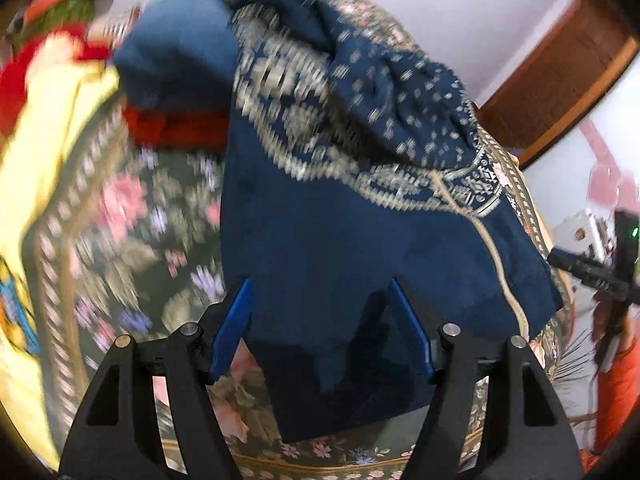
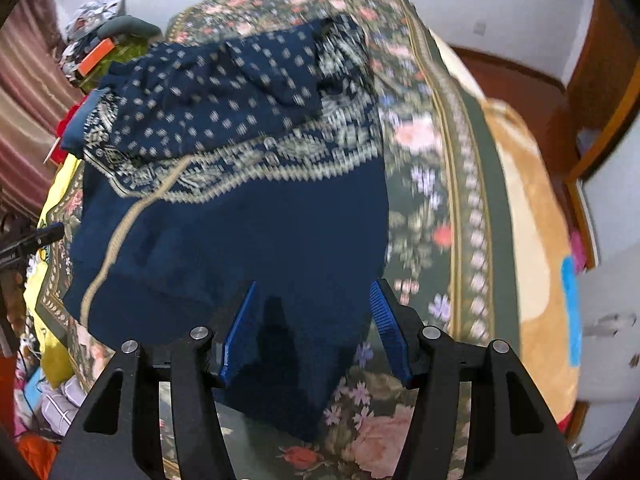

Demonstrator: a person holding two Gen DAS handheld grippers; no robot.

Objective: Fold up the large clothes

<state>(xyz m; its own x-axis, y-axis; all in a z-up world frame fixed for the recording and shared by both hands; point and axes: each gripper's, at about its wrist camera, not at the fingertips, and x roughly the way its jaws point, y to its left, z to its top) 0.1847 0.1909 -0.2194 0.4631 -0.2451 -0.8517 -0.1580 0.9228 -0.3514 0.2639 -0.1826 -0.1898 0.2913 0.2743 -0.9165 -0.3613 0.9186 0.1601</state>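
Note:
A navy garment (image 1: 340,240) with cream patterned bands and a tan drawstring lies crumpled on a floral bedspread (image 1: 152,208). Its plain lower part spreads towards me and its dotted upper part is bunched at the back. My left gripper (image 1: 320,282) is open, its blue pads (image 1: 232,328) hanging just above the plain lower hem and casting shadows on it. In the right wrist view the same garment (image 2: 240,232) fills the middle. My right gripper (image 2: 314,284) is open over its lower right corner, beside the bare bedspread (image 2: 420,200). Neither gripper holds any cloth.
A yellow cloth (image 1: 52,140), a red cloth (image 1: 176,124) and a plain blue cloth (image 1: 176,48) lie left of the garment. A tan blanket (image 2: 528,220) runs along the bed's right edge. Brown wooden furniture (image 1: 560,76) stands behind, and mixed clothes (image 2: 96,40) are piled at the back left.

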